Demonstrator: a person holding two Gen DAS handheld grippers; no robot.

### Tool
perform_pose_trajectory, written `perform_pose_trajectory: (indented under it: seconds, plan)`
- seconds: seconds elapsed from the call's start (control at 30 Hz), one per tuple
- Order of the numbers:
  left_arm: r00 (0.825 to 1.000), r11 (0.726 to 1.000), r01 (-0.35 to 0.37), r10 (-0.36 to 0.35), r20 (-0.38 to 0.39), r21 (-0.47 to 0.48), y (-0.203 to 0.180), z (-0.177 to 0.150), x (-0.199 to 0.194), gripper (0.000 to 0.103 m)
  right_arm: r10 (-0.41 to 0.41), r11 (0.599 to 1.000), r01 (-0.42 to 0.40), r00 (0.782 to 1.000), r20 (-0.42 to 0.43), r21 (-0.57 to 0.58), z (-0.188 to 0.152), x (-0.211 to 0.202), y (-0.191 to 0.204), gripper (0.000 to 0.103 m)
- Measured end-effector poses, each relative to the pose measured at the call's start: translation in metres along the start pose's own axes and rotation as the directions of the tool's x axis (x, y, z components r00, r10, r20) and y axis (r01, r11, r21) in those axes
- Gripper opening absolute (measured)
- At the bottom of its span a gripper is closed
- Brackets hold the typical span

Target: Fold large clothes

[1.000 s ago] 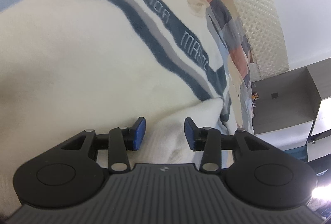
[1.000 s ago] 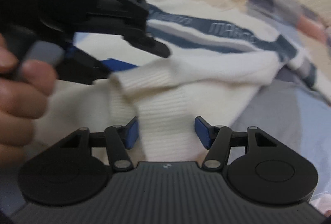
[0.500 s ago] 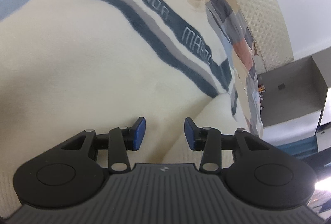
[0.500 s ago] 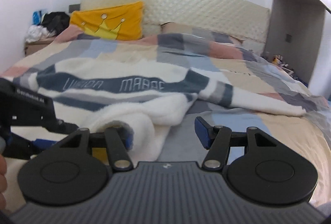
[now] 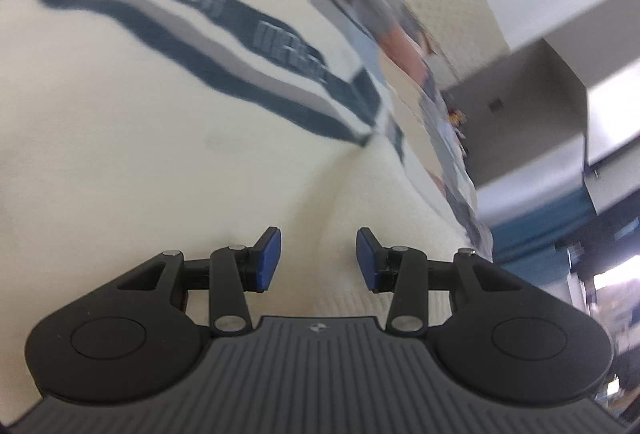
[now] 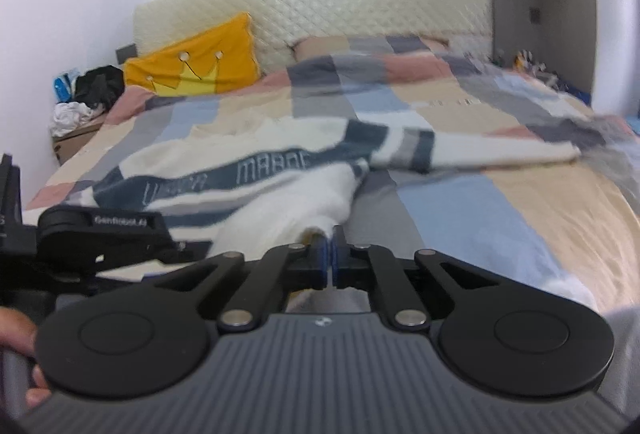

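Note:
A cream sweater [image 5: 160, 153] with navy and grey stripes and lettering lies spread on the bed. My left gripper [image 5: 319, 258] hovers low over its plain lower part. Its blue pads stand apart, with fabric beneath them but none pinched. In the right wrist view the sweater [image 6: 280, 153] lies ahead. A fold of its white fabric [image 6: 304, 209] rises to my right gripper [image 6: 331, 258]. That gripper's pads are pressed together on the fabric's edge. The left gripper's black housing [image 6: 104, 230] shows at the left of this view.
A patchwork duvet [image 6: 480, 193] covers the bed. A yellow crown pillow [image 6: 196, 61] leans on the quilted headboard [image 6: 320, 1]. A box with a pile of clothes [image 6: 88, 93] stands at the bed's left. A grey cabinet [image 5: 520, 81] is on the right. A hand [image 6: 16, 334] shows at the lower left.
My right gripper's jaws have shut on the sweater's edge, and it has risen and rolled, drawing the fabric up. My left gripper has shifted a little and rolled, with its jaws unchanged.

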State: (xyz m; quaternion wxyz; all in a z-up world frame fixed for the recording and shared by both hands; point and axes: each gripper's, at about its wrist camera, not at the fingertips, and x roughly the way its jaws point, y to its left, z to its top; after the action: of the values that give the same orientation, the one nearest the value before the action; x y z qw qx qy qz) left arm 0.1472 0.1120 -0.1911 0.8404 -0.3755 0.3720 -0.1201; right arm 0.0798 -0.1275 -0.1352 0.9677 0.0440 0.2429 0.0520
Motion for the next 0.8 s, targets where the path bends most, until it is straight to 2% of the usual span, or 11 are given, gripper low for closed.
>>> perform_pose_trajectory:
  seconds: [0.2, 0.23, 0.33, 0.5, 0.7, 0.8]
  plan:
    - [0.991, 0.990, 0.106, -0.098, -0.092, 0.092, -0.025, -0.024, 0.017, 0.047, -0.018, 0.998, 0.022, 0.997, -0.079, 0.054, -0.009, -0.009, -0.017, 0.004]
    - [0.990, 0.988, 0.104, -0.092, -0.110, 0.113, -0.029, -0.029, 0.022, 0.047, -0.020, 0.998, 0.025, 0.996, -0.086, 0.055, -0.010, -0.011, -0.018, 0.004]
    - [0.989, 0.984, 0.040, -0.015, -0.145, 0.172, -0.036, -0.040, 0.037, 0.047, -0.036, 0.997, 0.044, 0.994, -0.098, 0.071, -0.008, -0.017, -0.027, 0.004]
    - [0.976, 0.976, 0.004, 0.044, -0.213, 0.220, -0.038, -0.054, 0.060, 0.047, -0.044, 0.991, 0.053, 0.996, -0.076, 0.120, 0.003, -0.029, -0.047, 0.005]
    - [0.962, 0.953, -0.041, 0.119, -0.247, 0.301, -0.043, -0.070, 0.077, 0.047, -0.047, 0.985, 0.058, 0.996, -0.072, 0.165, 0.011, -0.027, -0.069, 0.006]
    - [0.962, 0.940, -0.053, 0.138, -0.234, 0.337, -0.047, -0.073, 0.077, 0.047, -0.056, 0.978, 0.067, 0.997, -0.061, 0.199, 0.022, -0.023, -0.088, 0.006]
